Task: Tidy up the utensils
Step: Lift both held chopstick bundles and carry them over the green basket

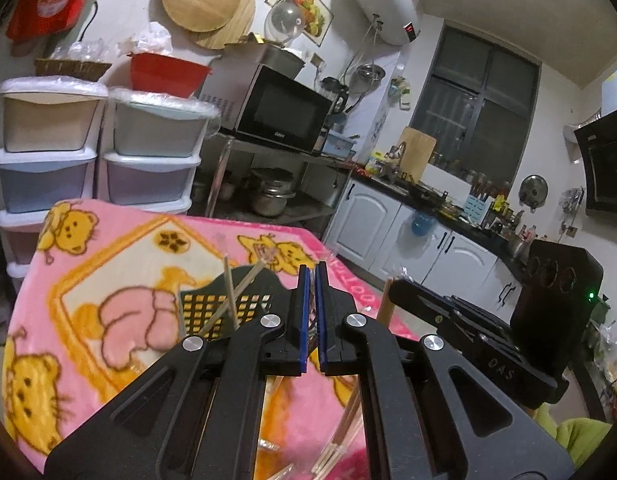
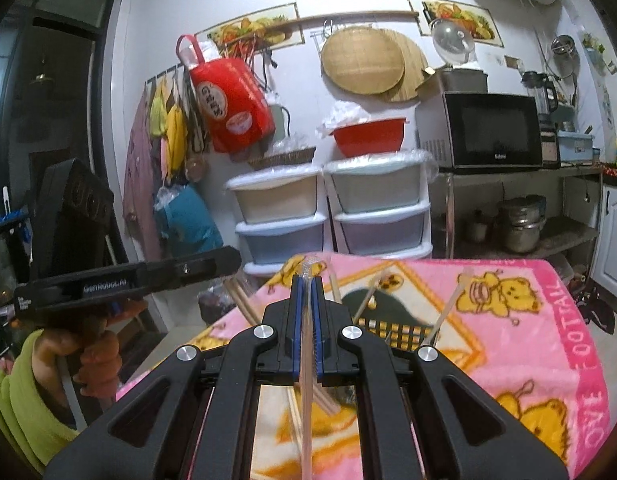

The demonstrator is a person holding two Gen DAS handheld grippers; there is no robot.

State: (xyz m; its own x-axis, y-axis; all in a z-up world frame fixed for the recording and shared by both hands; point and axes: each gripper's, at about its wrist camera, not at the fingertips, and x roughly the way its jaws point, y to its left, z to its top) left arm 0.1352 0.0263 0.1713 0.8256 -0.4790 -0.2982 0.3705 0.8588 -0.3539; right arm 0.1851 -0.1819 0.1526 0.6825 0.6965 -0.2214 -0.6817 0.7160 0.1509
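Note:
A black perforated utensil holder (image 1: pixel 216 308) (image 2: pixel 388 328) stands on the pink bear-print blanket (image 1: pixel 108 280) (image 2: pixel 528 340), with several wrapped chopsticks (image 1: pixel 228 292) (image 2: pixel 448 312) leaning in it. My right gripper (image 2: pixel 307 280) is shut on a chopstick in a clear wrapper (image 2: pixel 306 360), which runs lengthwise between the blue pads. My left gripper (image 1: pixel 312 270) is shut too, a wrapped pair of chopsticks (image 1: pixel 344 428) (image 2: pixel 240 300) hanging below it. Each gripper shows in the other's view: the left gripper (image 2: pixel 228 258) on the left, the right gripper (image 1: pixel 396 286) on the right. Both are raised above the table.
Stacked plastic drawers (image 1: pixel 148 152) (image 2: pixel 376 216) stand behind the table. A microwave (image 1: pixel 276 112) (image 2: pixel 488 132) sits on a metal shelf with pots (image 2: pixel 520 224) below. A kitchen counter (image 1: pixel 428 200) runs along the right. A hand in a green sleeve (image 2: pixel 28 392) holds the left gripper.

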